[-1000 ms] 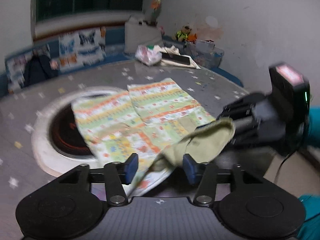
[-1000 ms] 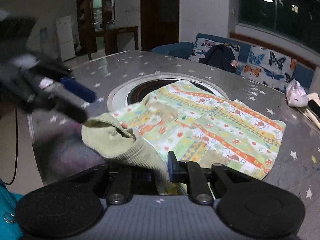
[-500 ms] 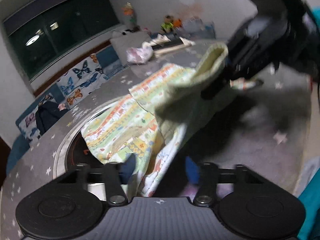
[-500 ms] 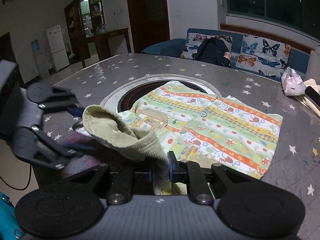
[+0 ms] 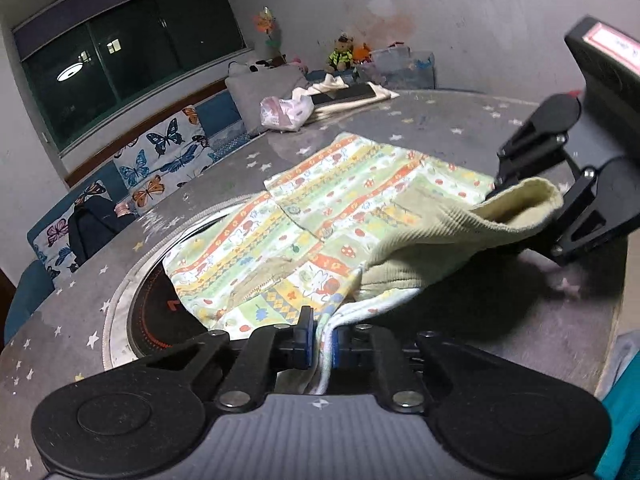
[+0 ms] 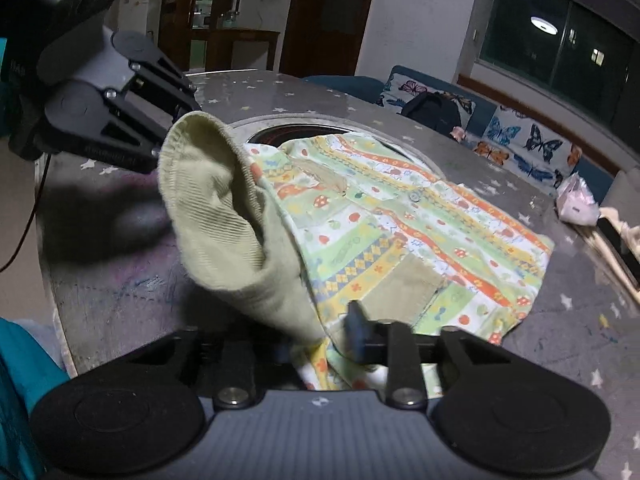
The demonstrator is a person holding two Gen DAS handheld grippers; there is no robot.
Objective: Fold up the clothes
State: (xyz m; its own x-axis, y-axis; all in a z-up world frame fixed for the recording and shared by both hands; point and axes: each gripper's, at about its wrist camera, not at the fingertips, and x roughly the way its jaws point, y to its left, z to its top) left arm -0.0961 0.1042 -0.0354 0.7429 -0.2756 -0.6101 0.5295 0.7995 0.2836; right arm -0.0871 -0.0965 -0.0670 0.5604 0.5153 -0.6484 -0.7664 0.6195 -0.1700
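Note:
A child's patterned shirt [image 5: 320, 216] with a ribbed green collar [image 5: 460, 236] lies on the round grey starred table [image 5: 440, 120]. My left gripper [image 5: 321, 342] is shut on the shirt's near edge. My right gripper [image 6: 320, 344] is shut on another edge of the shirt [image 6: 400, 232], and the green collar [image 6: 224, 216] hangs lifted between the two grippers. The right gripper's body [image 5: 568, 184] shows behind the collar in the left wrist view. The left gripper's body [image 6: 100, 112] shows at the upper left in the right wrist view.
A round recessed burner [image 5: 152, 312] lies partly under the shirt. A pink plastic bag [image 5: 286, 110] and a dark flat object [image 5: 344, 94] lie at the table's far side. A butterfly-print sofa [image 6: 520, 140] stands behind the table.
My left gripper has shut on the shirt's edge. Both grippers have shifted, and the collar now hangs stretched between them above the table.

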